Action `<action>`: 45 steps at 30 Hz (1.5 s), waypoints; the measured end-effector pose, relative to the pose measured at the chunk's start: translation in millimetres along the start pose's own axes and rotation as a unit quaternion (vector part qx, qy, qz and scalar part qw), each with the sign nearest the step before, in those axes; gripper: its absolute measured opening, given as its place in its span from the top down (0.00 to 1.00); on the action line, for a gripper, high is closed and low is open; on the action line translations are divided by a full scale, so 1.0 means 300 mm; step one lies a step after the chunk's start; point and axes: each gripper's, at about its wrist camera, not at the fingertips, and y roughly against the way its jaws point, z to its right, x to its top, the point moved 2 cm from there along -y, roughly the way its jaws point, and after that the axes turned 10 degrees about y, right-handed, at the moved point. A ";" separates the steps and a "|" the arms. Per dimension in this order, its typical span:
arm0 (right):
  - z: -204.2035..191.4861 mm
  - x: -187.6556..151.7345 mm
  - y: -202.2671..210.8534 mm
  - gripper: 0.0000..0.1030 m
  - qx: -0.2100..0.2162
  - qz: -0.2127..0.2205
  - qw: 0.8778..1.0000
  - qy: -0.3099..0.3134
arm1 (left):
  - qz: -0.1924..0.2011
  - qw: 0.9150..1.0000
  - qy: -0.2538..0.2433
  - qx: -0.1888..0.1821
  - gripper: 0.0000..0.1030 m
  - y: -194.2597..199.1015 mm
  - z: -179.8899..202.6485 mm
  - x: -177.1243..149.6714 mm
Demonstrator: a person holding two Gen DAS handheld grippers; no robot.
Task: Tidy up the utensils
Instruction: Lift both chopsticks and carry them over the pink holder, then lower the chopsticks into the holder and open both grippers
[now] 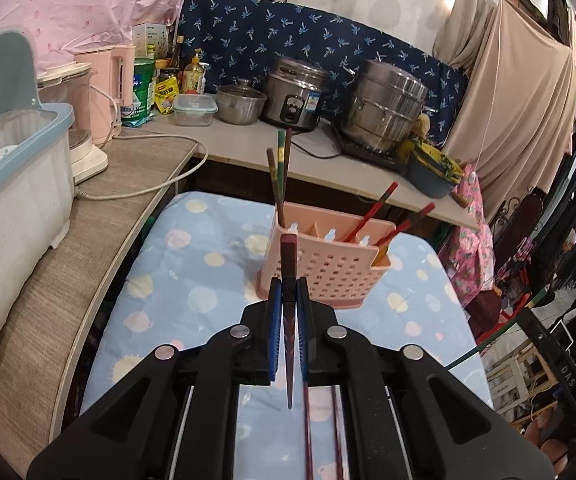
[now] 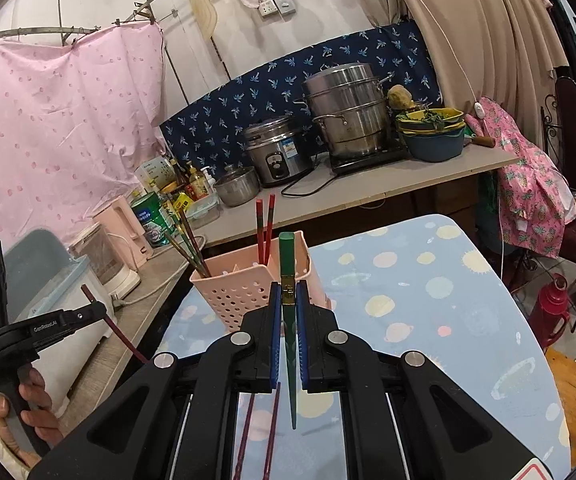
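While both grippers clench single chopsticks, dark-red in left gripper [image 1: 288, 292], green in right gripper [image 2: 288, 294], either could pivot and miss the pink holder [image 1: 324, 260].

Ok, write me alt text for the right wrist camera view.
The right gripper is shut on a green chopstick, just in front of a pink basket holding other chopsticks on a spotted blue cloth. At far left, a hand holds the left gripper, shut on a dark red chopstick.

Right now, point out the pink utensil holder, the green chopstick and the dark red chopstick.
pink utensil holder [image 1: 330, 276], left wrist view, on its perforated front wall.
green chopstick [image 2: 287, 256], right wrist view, on the shaft above the jaws.
dark red chopstick [image 1: 288, 256], left wrist view, on the shaft above the jaws.
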 end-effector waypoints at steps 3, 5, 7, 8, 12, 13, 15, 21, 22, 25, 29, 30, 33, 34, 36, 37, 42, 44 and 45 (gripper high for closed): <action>-0.016 0.057 -0.013 0.93 0.006 0.013 1.000 0.003 | 0.011 1.000 0.000 -0.008 0.93 0.006 0.025 0.064; -0.032 0.104 -0.021 0.93 0.005 0.025 1.000 0.011 | 0.022 1.000 -0.001 -0.010 0.93 0.012 0.043 0.101; -0.043 0.145 -0.030 0.93 0.007 0.034 0.999 0.015 | 0.033 0.999 0.001 -0.014 0.93 0.019 0.060 0.143; -0.048 0.169 -0.038 0.93 0.010 0.039 0.999 0.016 | 0.039 0.999 0.002 -0.016 0.93 0.023 0.066 0.164; -0.062 0.251 -0.069 0.93 0.020 0.051 0.998 0.018 | 0.068 0.997 0.010 -0.023 0.93 0.040 0.089 0.255; -0.066 0.270 -0.079 0.93 0.022 0.054 0.998 0.018 | 0.074 0.997 0.012 -0.027 0.93 0.045 0.093 0.273; -0.069 0.311 -0.096 0.93 0.026 0.064 0.997 0.016 | 0.090 0.995 0.013 -0.027 0.93 0.054 0.107 0.314; -0.075 0.435 -0.146 0.93 0.038 0.098 0.995 0.002 | 0.119 0.992 0.014 -0.027 0.93 0.039 0.133 0.404; -0.077 0.452 -0.156 0.93 0.039 0.102 0.994 -0.001 | 0.122 0.992 0.014 -0.027 0.93 0.032 0.137 0.418; -0.082 0.488 -0.200 0.93 0.040 0.107 0.993 -0.003 | 0.130 0.991 0.012 -0.026 0.93 0.004 0.146 0.444; -0.079 0.493 -0.278 0.93 0.041 0.097 0.994 -0.007 | 0.128 0.991 0.008 -0.022 0.93 -0.052 0.149 0.452; -0.077 0.488 -0.296 0.93 0.040 0.092 0.995 -0.008 | 0.126 0.992 0.008 -0.022 0.93 -0.067 0.147 0.450; -0.065 0.459 -0.360 0.93 0.040 0.072 0.997 -0.013 | 0.117 0.993 0.005 -0.018 0.93 -0.114 0.139 0.439; -0.060 0.449 -0.379 0.93 0.039 0.066 0.997 -0.013 | 0.113 0.993 0.005 -0.017 0.93 -0.128 0.135 0.434; -0.053 0.424 -0.412 0.93 0.034 0.055 0.998 -0.013 | 0.104 0.994 0.005 -0.015 0.93 -0.160 0.120 0.423; -0.051 0.414 -0.425 0.93 0.033 0.050 0.998 -0.013 | 0.101 0.995 0.006 -0.013 0.93 -0.174 0.115 0.418; -0.043 0.373 -0.480 0.93 0.031 0.031 0.999 -0.016 | 0.081 0.997 0.010 -0.004 0.93 -0.240 0.088 0.380; -0.044 0.360 -0.494 0.93 0.027 0.025 0.999 -0.013 | 0.073 0.997 0.010 0.000 0.93 -0.261 0.078 0.364; -0.045 0.352 -0.501 0.93 0.026 0.021 0.999 -0.012 | 0.070 0.997 0.010 0.002 0.93 -0.270 0.074 0.357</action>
